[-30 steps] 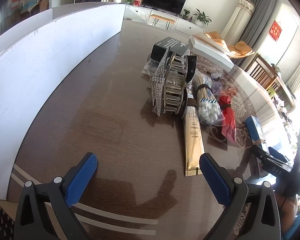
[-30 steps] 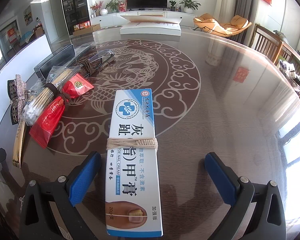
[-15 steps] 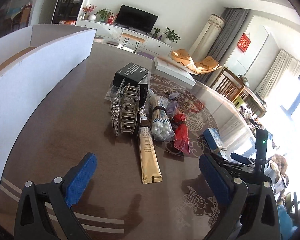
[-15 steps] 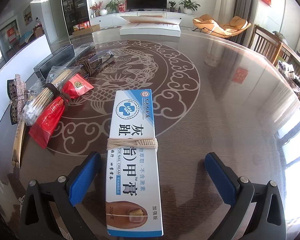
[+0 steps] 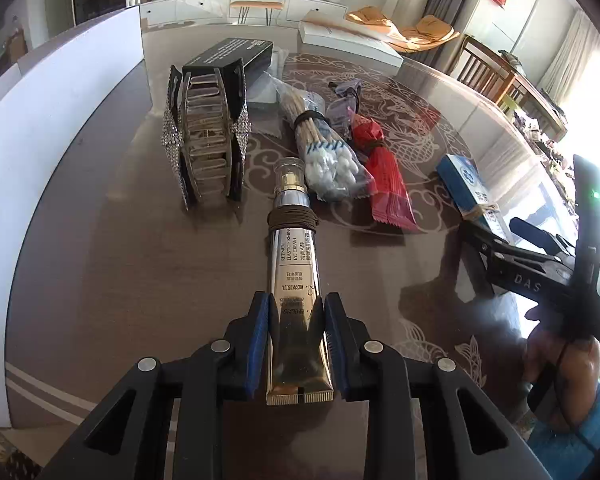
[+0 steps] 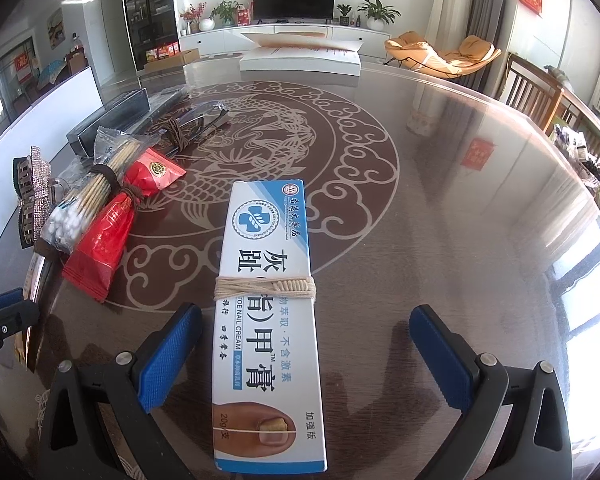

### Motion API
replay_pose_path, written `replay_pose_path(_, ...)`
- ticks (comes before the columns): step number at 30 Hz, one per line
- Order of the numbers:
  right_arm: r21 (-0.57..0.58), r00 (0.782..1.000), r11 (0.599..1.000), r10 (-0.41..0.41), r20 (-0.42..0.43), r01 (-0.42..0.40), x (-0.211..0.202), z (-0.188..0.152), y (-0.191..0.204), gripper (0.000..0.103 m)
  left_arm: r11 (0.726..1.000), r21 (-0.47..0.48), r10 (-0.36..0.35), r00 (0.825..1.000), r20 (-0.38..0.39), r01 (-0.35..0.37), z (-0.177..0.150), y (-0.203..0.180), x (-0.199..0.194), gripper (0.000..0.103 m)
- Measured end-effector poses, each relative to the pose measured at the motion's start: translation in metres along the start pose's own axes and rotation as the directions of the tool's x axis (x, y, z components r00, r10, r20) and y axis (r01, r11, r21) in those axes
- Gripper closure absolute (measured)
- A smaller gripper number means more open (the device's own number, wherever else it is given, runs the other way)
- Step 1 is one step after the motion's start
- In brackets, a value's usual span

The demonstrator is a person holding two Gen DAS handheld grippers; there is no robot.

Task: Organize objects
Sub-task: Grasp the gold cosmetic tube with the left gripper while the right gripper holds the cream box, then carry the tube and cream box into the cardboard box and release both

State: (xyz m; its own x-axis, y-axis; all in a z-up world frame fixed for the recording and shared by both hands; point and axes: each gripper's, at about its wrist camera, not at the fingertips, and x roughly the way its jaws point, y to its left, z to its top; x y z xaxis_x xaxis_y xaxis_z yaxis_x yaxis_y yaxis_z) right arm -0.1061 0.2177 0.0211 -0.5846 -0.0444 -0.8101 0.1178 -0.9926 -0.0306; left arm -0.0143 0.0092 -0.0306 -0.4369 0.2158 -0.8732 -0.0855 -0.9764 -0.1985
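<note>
Sunlit living room, glossy brown surface [image 5: 112,264] with a pale dragon medallion under glass: at 6 o'clock in the left wrist view, the left tool [image 5: 296,322] has just been closing and now clamps the flat crimped tail of a gold eye-cream tube [image 5: 296,280], its blue pads pressed to both edges. The tube lies flat, long axis running from 6 toward 12 o'clock, clear cap pointing away from the tool, a dark cord wound round its neck. It is judged light and soft-walled with a slick foil skin; the stiff crimped end where it is held looks the safer purchase, since a squeeze higher up could dent the body or push cream toward the cap.

Beyond it, at 11 o'clock, stands a rhinestone hair claw [image 5: 206,140] in front of a black box [image 5: 236,54]; at 12 to 1 o'clock lie a bagged bundle of cotton swabs [image 5: 324,152] and a red sachet [image 5: 388,184], just beside each other.

In the right wrist view, the right tool [image 6: 306,354] stands wide, its pads apart from a blue-and-white nail-cream carton [image 6: 266,292] lying between them, long axis also 6 to 12 o'clock, twine round its middle. Stiff, light card, likely best taken across its narrow sides.
</note>
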Motion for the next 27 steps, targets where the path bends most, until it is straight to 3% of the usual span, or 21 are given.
replay_pose_path(3, -0.001, 1.0, 1.0, -0.001, 0.001, 0.001, 0.0, 0.001, 0.0, 0.0, 0.999, -0.029, -0.041, 0.998, -0.039, 0.04, -0.01, 0.01, -0.006, 0.07)
replay_pose_path(6, 0.0, 1.0, 1.0, -0.001, 0.001, 0.001, 0.0, 0.0, 0.001, 0.0, 0.999, -0.036, 0.006, 1.0, -0.009, -0.006, -0.008, 0.014, -0.005, 0.035)
replay_pose_path(8, 0.005, 1.0, 1.0, 0.006, -0.003, -0.006, 0.001, 0.0, 0.0, 0.0, 0.999, -0.027, 0.031, 0.999, 0.006, -0.031, -0.007, 0.008, -0.003, 0.035)
replay_pose_path(9, 0.013, 1.0, 1.0, 0.015, -0.007, -0.015, 0.002, 0.0, -0.001, 0.0, 0.999, -0.012, 0.044, 0.999, 0.009, -0.044, -0.005, 0.003, 0.0, 0.035)
replay_pose_path(10, 0.017, 1.0, 1.0, 0.019, -0.008, -0.019, 0.002, 0.0, -0.002, 0.0, 0.998, 0.006, 0.066, 0.998, 0.015, -0.066, -0.003, -0.003, 0.002, 0.041)
replay_pose_path(11, 0.015, 1.0, 1.0, 0.017, -0.009, -0.017, 0.002, 0.0, -0.001, 0.0, 0.996, 0.023, 0.09, 0.995, 0.029, -0.091, -0.003, -0.008, 0.003, 0.051)
replay_pose_path(12, 0.014, 1.0, 1.0, 0.017, -0.01, -0.017, 0.002, 0.0, -0.001, 0.0, 0.992, 0.049, 0.117, 0.992, 0.043, -0.119, -0.002, -0.015, 0.006, 0.075)
replay_pose_path(13, 0.012, 1.0, 1.0, 0.021, -0.014, -0.021, 0.002, 0.001, -0.001, 0.0, 0.986, 0.079, 0.141, 0.988, 0.056, -0.146, -0.002, -0.022, 0.008, 0.079)
replay_pose_path(15, -0.017, 0.998, 0.999, 0.041, -0.045, -0.042, 0.005, 0.006, 0.0, 0.0, 0.983, 0.095, 0.152, 0.985, 0.083, -0.16, -0.005, -0.027, 0.009, 0.079)
replay_pose_path(17, -0.069, 0.995, 0.995, 0.067, -0.07, -0.072, 0.005, 0.014, 0.003, 0.024, 0.989, 0.072, 0.119, 0.988, 0.1, -0.126, -0.01, -0.021, 0.005, 0.079)
replay_pose_path(18, -0.089, 0.993, 0.992, 0.086, -0.079, -0.093, 0.004, 0.02, 0.003, 0.051, 0.993, 0.05, 0.101, 0.989, 0.106, -0.107, -0.012, -0.016, 0.003, 0.079)
replay_pose_path(19, -0.106, 0.991, 0.99, 0.086, -0.103, -0.097, 0.004, 0.026, 0.004, 0.059, 0.996, 0.027, 0.085, 0.99, 0.113, -0.088, -0.015, -0.01, -0.001, 0.079)
replay_pose_path(21, -0.105, 0.984, 0.987, 0.102, -0.149, -0.119, 0.005, 0.032, 0.002, 0.059, 1.0, -0.014, 0.03, 0.987, 0.16, -0.028, -0.017, -0.001, -0.016, 0.079)
replay_pose_path(23, -0.11, 0.984, 0.986, 0.109, -0.14, -0.124, -0.005, 0.033, 0.002, 0.059, 0.999, -0.038, -0.02, 0.971, 0.24, 0.03, -0.02, 0.007, -0.039, 0.079)
replay_pose_path(27, -0.072, 0.977, 0.976, 0.198, -0.074, -0.203, -0.045, 0.035, 0.012, 0.059, 0.995, -0.083, -0.03, 0.934, 0.356, 0.063, -0.033, 0.029, -0.087, 0.079)
